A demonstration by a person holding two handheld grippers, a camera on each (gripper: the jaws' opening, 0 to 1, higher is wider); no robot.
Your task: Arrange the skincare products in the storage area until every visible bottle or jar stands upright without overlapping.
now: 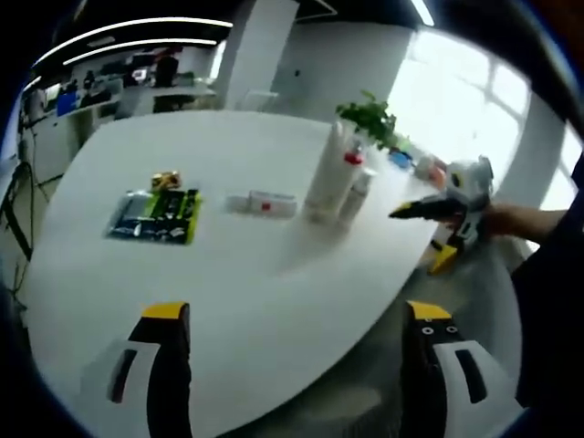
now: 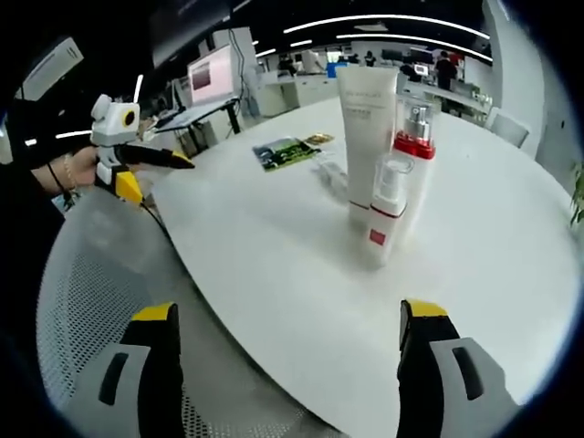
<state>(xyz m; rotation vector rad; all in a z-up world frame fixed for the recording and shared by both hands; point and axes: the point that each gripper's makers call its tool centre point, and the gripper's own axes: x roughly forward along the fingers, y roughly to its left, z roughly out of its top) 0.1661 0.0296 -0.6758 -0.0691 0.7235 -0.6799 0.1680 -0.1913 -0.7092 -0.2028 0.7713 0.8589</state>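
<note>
Three skincare containers stand upright in a tight cluster on the white table (image 1: 228,301): a tall white tube (image 1: 326,178), a clear-capped bottle with a red collar (image 1: 354,159) and a shorter white bottle (image 1: 358,195). In the right gripper view the tube (image 2: 366,137), the red-collared bottle (image 2: 415,141) and the short bottle (image 2: 385,214) stand just ahead. Another white product (image 1: 263,203) lies flat to the tube's left. My left gripper (image 1: 297,312) is open over the table's near edge, well short of them. My right gripper (image 2: 288,312) is open and holds nothing.
A green and blue packet (image 1: 155,216) with a small yellow item (image 1: 166,180) lies at the left. A potted plant (image 1: 370,117) stands behind the cluster. A mesh chair (image 2: 87,301) sits under my right gripper. A hand holds the left gripper (image 2: 155,175) off the table's edge.
</note>
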